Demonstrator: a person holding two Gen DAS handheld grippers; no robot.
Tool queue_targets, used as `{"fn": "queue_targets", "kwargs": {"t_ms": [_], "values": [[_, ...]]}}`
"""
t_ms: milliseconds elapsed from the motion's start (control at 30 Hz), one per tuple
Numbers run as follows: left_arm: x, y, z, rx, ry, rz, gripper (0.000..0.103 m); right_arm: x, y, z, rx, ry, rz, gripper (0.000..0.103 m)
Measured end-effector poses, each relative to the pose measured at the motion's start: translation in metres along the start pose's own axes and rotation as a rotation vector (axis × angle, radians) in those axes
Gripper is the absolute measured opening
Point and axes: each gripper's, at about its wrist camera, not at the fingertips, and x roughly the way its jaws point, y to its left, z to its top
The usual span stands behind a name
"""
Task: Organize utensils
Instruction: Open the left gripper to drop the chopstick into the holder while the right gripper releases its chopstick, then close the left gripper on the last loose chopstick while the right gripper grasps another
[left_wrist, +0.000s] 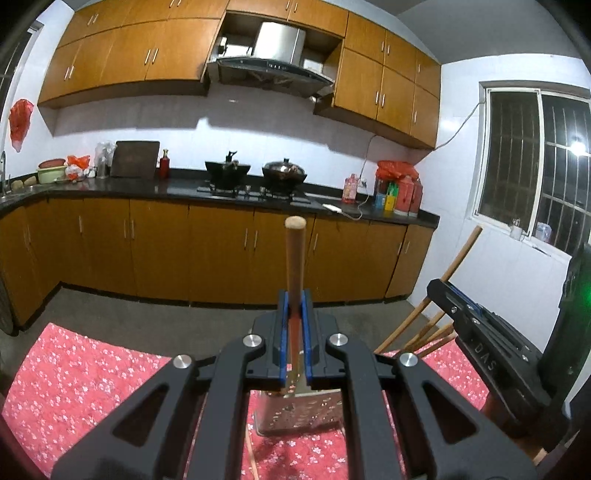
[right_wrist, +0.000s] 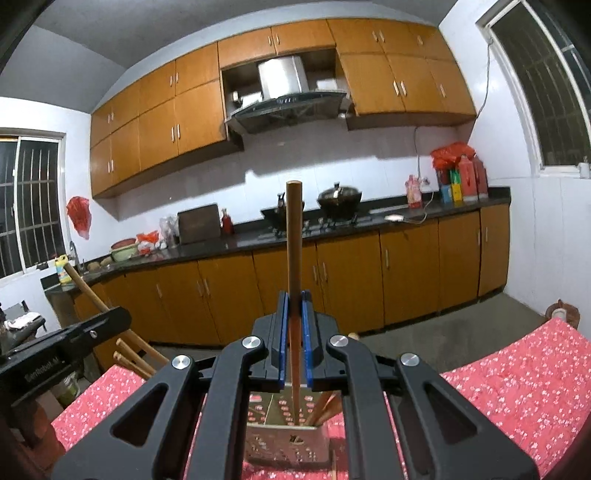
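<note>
My left gripper (left_wrist: 294, 299) is shut on a wooden utensil handle (left_wrist: 294, 258) that stands upright, its lower end over a perforated steel utensil holder (left_wrist: 299, 413) on the red flowered tablecloth (left_wrist: 74, 376). My right gripper (right_wrist: 294, 299) is shut on another upright wooden handle (right_wrist: 294, 236) whose lower end goes down into the steel holder (right_wrist: 286, 439), where other wooden handles (right_wrist: 325, 406) lean. The right gripper's body (left_wrist: 491, 332) shows at the right of the left wrist view, with several wooden handles (left_wrist: 424, 325) beside it. The left gripper's body (right_wrist: 55, 354) shows at the left of the right wrist view.
The table edge faces a grey floor (left_wrist: 166, 314). Beyond stands a kitchen counter (left_wrist: 184, 188) with a stove and two pans (left_wrist: 284, 171), bottles (left_wrist: 399, 192), wooden cabinets and a range hood (left_wrist: 269, 70). Barred windows (left_wrist: 535, 158) are on the side walls.
</note>
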Motion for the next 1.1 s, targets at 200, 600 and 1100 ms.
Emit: {"fn": "queue_targets", "kwargs": {"t_ms": [200, 600, 1100], "values": [[-0.009, 0.006, -0.003, -0.018, -0.003, -0.007, 0.01, -0.016, -0.003, 0.003, 0.007, -0.003, 0.013, 0.024], [-0.078, 0.032, -0.022, -0.079, -0.053, 0.024, 0.016, -0.067, -0.034, -0.006, 0.041, 0.034, -0.061, 0.024], [-0.029, 0.057, -0.162, -0.08, 0.373, 0.12, 0.017, -0.019, -0.036, -0.184, -0.005, 0.672, -0.036, 0.024]]}}
